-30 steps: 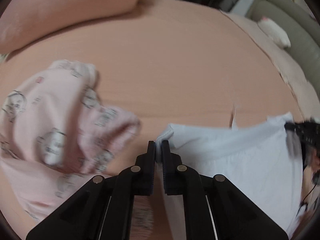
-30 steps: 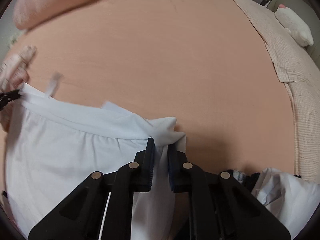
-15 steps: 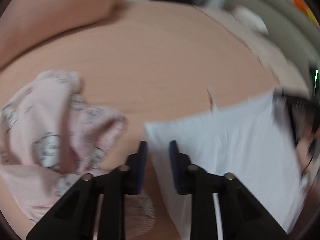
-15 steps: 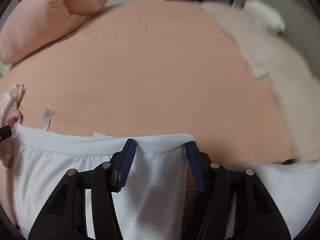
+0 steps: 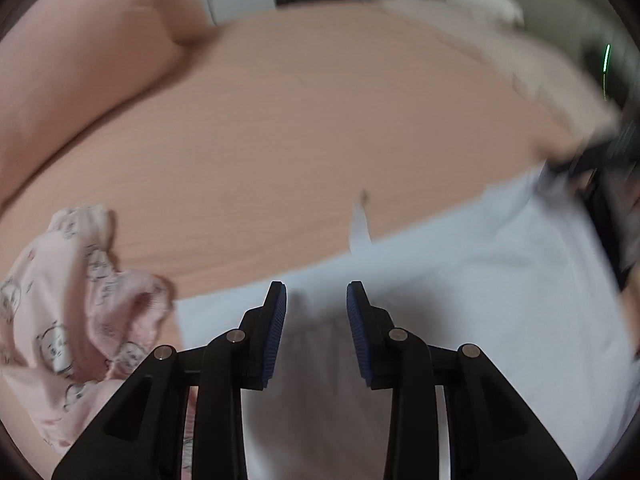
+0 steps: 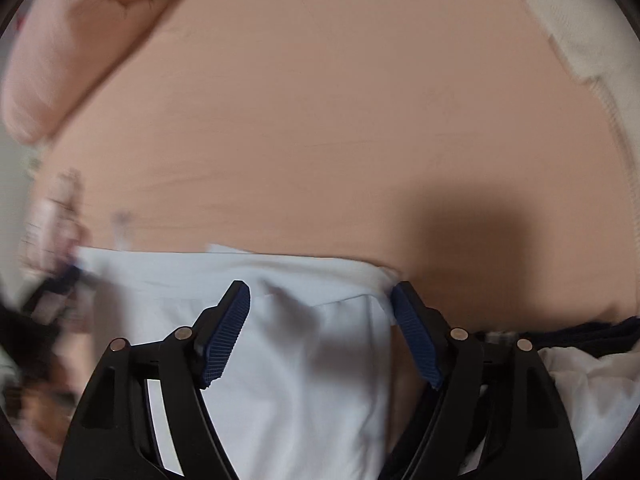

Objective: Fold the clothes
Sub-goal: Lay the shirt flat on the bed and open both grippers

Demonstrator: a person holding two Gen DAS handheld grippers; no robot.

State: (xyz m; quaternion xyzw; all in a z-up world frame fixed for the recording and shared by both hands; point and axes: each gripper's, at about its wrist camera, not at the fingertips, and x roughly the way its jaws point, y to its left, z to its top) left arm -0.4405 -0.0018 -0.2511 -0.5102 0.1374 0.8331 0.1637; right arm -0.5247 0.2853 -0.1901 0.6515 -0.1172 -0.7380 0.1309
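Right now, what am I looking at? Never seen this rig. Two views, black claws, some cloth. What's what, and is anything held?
There is no robot: a person holds a two-finger gripper in each hand, each with a fisheye camera looking along its fingers. One view shows the left gripper, the other the right gripper. Both hang over a pale blue garment spread on a peach bed sheet. A pink printed garment lies crumpled to the left, and more white cloth to the right. Both sets of jaws are opening with the blue cloth below them, so nothing is held.
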